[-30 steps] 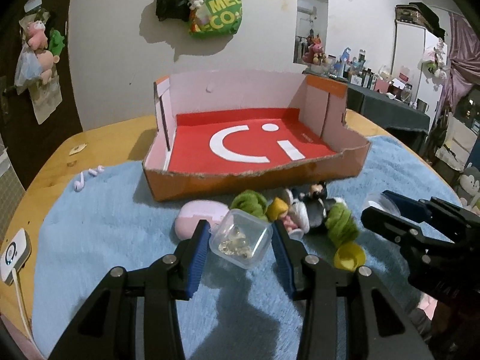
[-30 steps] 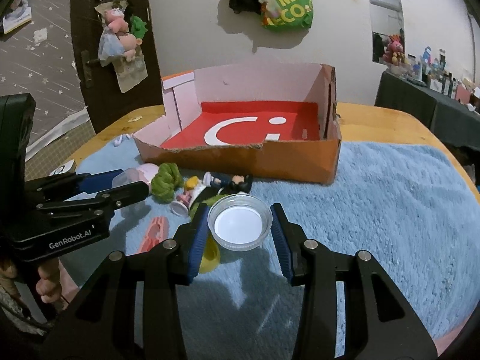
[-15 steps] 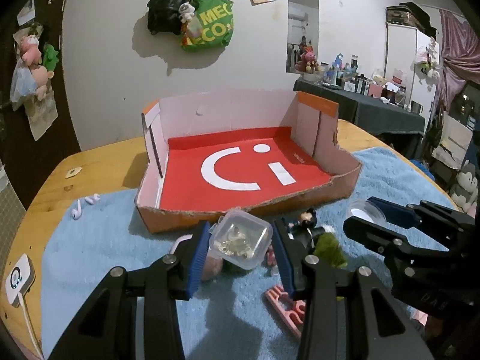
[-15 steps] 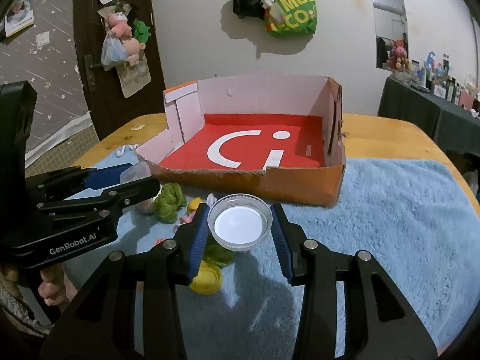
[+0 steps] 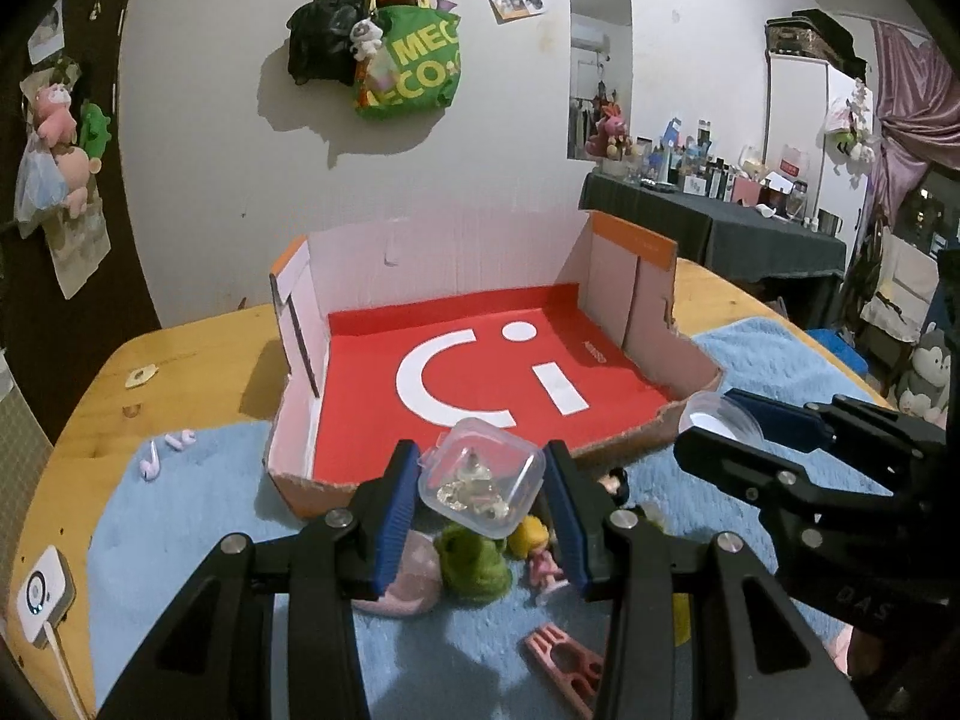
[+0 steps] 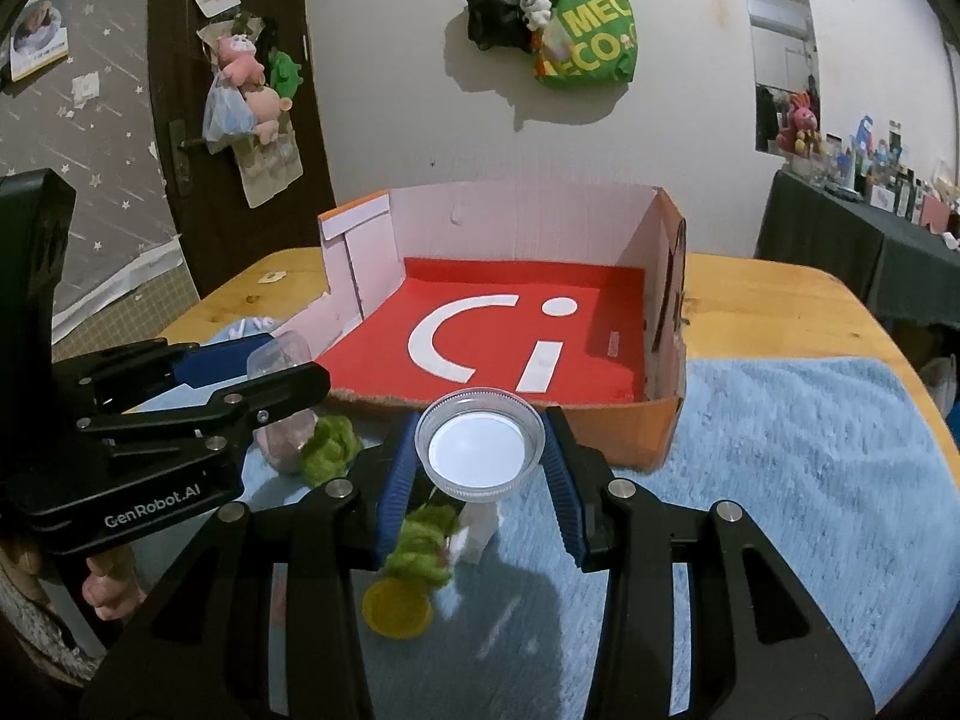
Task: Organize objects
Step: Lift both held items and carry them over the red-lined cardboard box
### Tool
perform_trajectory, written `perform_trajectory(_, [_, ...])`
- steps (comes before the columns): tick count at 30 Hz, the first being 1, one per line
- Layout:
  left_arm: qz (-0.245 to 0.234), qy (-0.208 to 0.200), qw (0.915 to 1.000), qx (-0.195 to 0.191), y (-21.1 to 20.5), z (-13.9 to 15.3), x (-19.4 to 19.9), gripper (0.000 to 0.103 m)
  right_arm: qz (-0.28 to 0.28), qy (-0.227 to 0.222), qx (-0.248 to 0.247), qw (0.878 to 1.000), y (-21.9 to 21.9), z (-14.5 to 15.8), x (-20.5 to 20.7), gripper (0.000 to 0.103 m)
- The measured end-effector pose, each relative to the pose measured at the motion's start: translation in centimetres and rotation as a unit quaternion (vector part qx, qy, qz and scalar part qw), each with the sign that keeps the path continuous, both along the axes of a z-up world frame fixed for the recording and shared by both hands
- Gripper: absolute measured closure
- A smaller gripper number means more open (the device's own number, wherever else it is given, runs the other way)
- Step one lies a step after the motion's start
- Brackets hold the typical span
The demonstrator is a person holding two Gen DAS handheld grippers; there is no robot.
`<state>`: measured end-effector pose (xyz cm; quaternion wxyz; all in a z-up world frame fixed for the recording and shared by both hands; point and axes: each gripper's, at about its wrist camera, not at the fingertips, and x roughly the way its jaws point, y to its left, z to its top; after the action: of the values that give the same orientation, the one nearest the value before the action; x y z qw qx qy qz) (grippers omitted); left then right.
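Observation:
My left gripper (image 5: 480, 486) is shut on a small clear plastic box (image 5: 483, 477) with metal bits inside, held above the toys just before the near wall of the cardboard box (image 5: 312, 492). My right gripper (image 6: 480, 450) is shut on a round clear lid (image 6: 480, 450) with a white centre, held near the front wall of the cardboard box (image 6: 630, 432). That box has a red floor with white marks and holds nothing. In the left wrist view the right gripper (image 5: 720, 426) shows at the right with the lid.
On the blue towel (image 5: 198, 516) lie a pink oval case (image 5: 399, 585), green wool tufts (image 5: 474, 561), a small doll (image 5: 540, 552), a pink clip (image 5: 567, 657) and a yellow cap (image 6: 397, 606). Pink earbuds (image 5: 159, 456) and a white device (image 5: 42, 594) sit at the left.
Both grippers have risen and moved toward the cardboard box with their loads; the toys now lie lower in both views and more of the box's red floor shows.

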<state>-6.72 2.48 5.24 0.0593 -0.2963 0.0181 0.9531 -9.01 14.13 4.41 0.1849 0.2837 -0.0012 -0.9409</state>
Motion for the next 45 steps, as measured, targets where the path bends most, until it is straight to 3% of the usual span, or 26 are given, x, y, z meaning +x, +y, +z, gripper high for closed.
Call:
perform_trajectory(27, [-0.006,0.002,0.9998,-0.016,0.1,2.0,-4.3,0.059,0.022,-0.029,-0.013,0.999,0.5,1.5,-4.5,0.064])
perform_trajectory(45, [-0.008,-0.045,0.9989,-0.005,-0.4,0.3,-8.5,0.059,0.018,-0.073,-0.008,0.997,0.8,0.2,-8.1,0.064])
